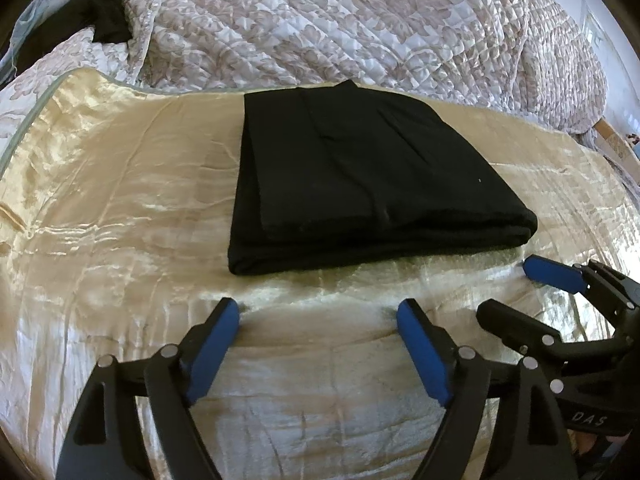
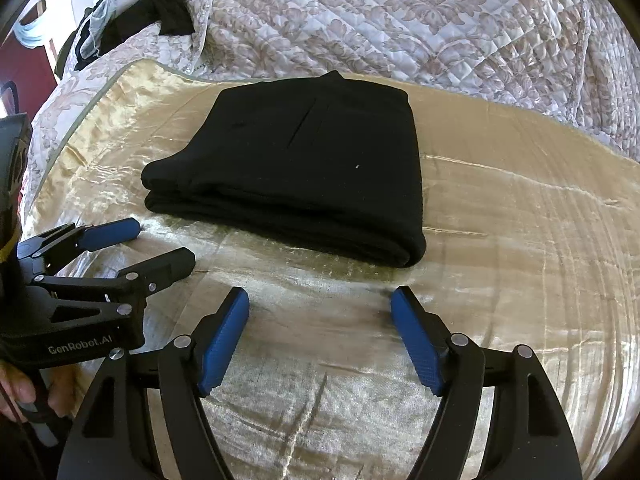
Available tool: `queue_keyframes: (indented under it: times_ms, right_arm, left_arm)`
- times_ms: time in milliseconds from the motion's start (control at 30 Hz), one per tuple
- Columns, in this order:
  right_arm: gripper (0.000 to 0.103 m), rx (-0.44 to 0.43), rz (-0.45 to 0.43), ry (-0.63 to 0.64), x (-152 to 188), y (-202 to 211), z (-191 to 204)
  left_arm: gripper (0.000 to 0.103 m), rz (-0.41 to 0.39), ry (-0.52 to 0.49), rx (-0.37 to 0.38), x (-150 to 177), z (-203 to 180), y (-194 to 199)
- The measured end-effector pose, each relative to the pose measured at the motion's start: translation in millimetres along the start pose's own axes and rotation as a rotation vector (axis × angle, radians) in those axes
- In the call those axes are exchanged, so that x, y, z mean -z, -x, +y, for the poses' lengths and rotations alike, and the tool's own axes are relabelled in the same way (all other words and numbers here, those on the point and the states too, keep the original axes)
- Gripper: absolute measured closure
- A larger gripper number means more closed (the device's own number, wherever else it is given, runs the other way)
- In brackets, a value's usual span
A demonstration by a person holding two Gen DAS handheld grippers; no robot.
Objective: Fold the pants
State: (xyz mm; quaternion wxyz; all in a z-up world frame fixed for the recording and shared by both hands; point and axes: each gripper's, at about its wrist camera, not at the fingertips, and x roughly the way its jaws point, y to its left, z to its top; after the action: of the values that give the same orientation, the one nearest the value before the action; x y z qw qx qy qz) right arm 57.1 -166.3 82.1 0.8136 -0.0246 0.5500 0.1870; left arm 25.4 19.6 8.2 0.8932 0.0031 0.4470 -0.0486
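Observation:
The black pants [image 1: 360,176] lie folded into a thick rectangle on a shiny cream cloth [image 1: 120,208]; they also show in the right wrist view [image 2: 304,168]. My left gripper [image 1: 318,312] is open and empty, a short way in front of the pants' near edge. My right gripper [image 2: 320,300] is open and empty, also just short of the near edge. In the left wrist view the right gripper [image 1: 516,292] appears at the lower right. In the right wrist view the left gripper [image 2: 160,242] appears at the left, held by a hand.
The cream cloth [image 2: 520,240] covers the near part of a bed. A quilted floral bedspread [image 1: 320,20] lies behind it. Dark and pale clothes [image 2: 132,12] are heaped at the far left corner.

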Motion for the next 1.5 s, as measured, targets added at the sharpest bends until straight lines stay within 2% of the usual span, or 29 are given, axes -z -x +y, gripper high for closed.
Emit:
queue_keyframes:
  times_ms: [700, 1500]
  right_arm:
    - [0.029, 0.001, -0.001, -0.002, 0.3, 0.0, 2.2]
    - [0.029, 0.001, -0.002, -0.003, -0.2, -0.1, 1.9]
  left_arm:
    - [0.01, 0.027, -0.01, 0.005, -2.2, -2.2, -3.3]
    - [0.01, 0.031, -0.017, -0.002, -2.1, -3.4, -3.8]
